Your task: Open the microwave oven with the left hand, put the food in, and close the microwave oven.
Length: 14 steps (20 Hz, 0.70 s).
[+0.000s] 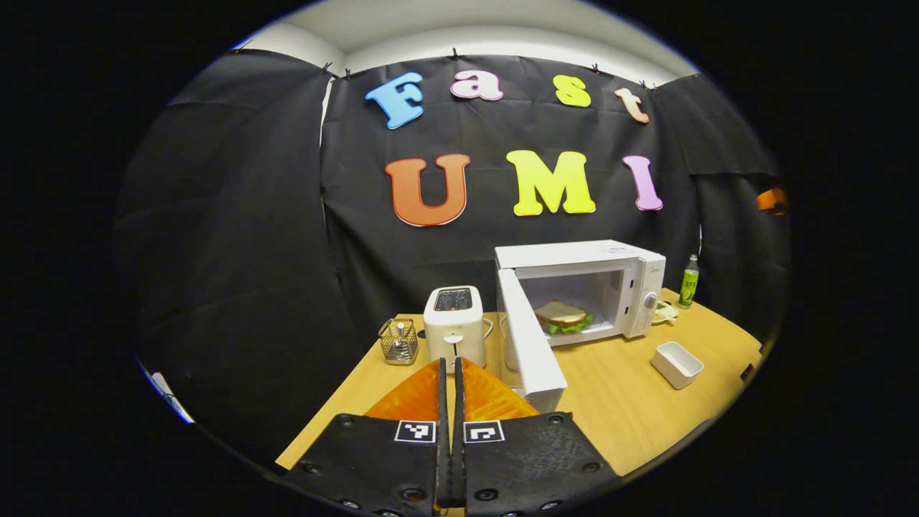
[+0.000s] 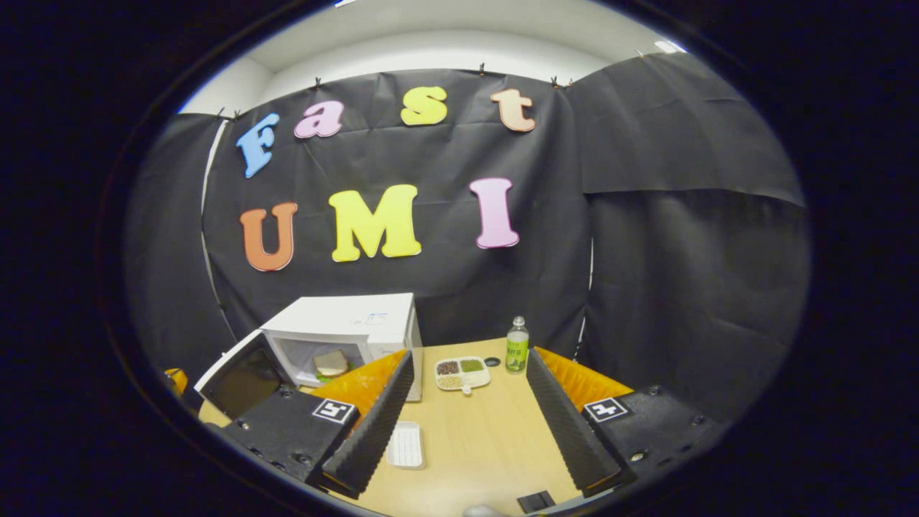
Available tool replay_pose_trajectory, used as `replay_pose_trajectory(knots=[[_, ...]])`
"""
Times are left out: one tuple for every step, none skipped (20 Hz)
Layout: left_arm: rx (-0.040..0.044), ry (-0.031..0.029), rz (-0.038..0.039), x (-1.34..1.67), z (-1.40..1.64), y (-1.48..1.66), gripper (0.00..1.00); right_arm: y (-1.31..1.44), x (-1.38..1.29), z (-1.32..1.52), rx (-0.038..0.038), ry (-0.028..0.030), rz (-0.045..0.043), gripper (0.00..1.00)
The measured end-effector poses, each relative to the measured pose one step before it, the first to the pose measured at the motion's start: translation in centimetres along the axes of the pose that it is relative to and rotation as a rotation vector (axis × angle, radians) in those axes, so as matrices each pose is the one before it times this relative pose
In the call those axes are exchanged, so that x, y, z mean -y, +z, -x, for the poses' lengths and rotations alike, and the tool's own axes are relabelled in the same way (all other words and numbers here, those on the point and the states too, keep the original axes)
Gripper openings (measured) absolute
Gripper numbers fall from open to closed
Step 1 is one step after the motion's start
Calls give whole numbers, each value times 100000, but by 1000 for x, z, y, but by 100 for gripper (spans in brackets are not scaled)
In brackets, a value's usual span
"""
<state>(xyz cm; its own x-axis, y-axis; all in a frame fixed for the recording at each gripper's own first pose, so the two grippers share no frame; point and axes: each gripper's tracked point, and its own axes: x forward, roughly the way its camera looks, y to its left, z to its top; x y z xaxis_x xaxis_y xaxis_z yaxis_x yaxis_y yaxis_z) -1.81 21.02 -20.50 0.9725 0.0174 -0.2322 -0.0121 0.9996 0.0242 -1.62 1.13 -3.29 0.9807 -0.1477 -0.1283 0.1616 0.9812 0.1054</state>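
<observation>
The sandwich (image 1: 563,317) is lying flat inside the microwave (image 1: 581,287), long axis running across the cavity. The door (image 1: 530,350) is standing open, swinging toward the toaster (image 1: 454,327). The left gripper (image 1: 450,373) is sitting pressed together, empty; the right gripper (image 2: 467,373) is gaping wide above the table (image 2: 474,438).

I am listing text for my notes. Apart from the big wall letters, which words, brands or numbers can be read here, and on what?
Green bottle label: too small to read.
Sticker on the microwave top: blurred, unreadable.
control panel of the microwave: marks too small to read.
Square markers on the left hand-held gripper: patterns, no text.
Nothing is legible.
</observation>
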Motion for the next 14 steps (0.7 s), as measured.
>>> replay_pose_trajectory(knots=[[-137,-476,-37,-61,-443,-566,0,40,-43,137,-146,-218,468,92],[-1382,-229,211,-67,-531,-822,0,133,-6,173,300,-684,635,92],[-918,-876,497,96,-405,-578,0,98,90,124,401,-981,618,92],[-633,-168,-512,165,-123,-376,0,67,-184,132,-78,270,375,92],[-254,261,-1221,-43,-213,-314,0,-89,-256,257,-331,376,-12,92],[-468,-508,-516,254,-234,-315,0,-91,-4,59,-211,-24,-178,92],[-452,-1040,74,437,-187,-278,0,-147,107,-5,-437,-250,-215,92],[-760,-979,-466,464,-188,-339,0,-219,13,59,-560,162,-870,92],[-838,1279,-1239,12,-9,-285,0,-355,-85,19,-1009,308,-863,100],[-1330,-100,-762,30,-423,-263,0,-322,48,84,-804,206,-428,92],[-1135,-567,465,317,-87,-337,0,-290,171,-33,-762,-317,-118,92],[-27,-763,579,543,80,156,0,-259,57,35,-1104,168,-295,92],[177,-949,551,565,-6,99,0,-283,-62,37,-716,191,-335,92],[371,-1333,204,652,-50,4,0,6,116,97,-185,-138,-295,92]])
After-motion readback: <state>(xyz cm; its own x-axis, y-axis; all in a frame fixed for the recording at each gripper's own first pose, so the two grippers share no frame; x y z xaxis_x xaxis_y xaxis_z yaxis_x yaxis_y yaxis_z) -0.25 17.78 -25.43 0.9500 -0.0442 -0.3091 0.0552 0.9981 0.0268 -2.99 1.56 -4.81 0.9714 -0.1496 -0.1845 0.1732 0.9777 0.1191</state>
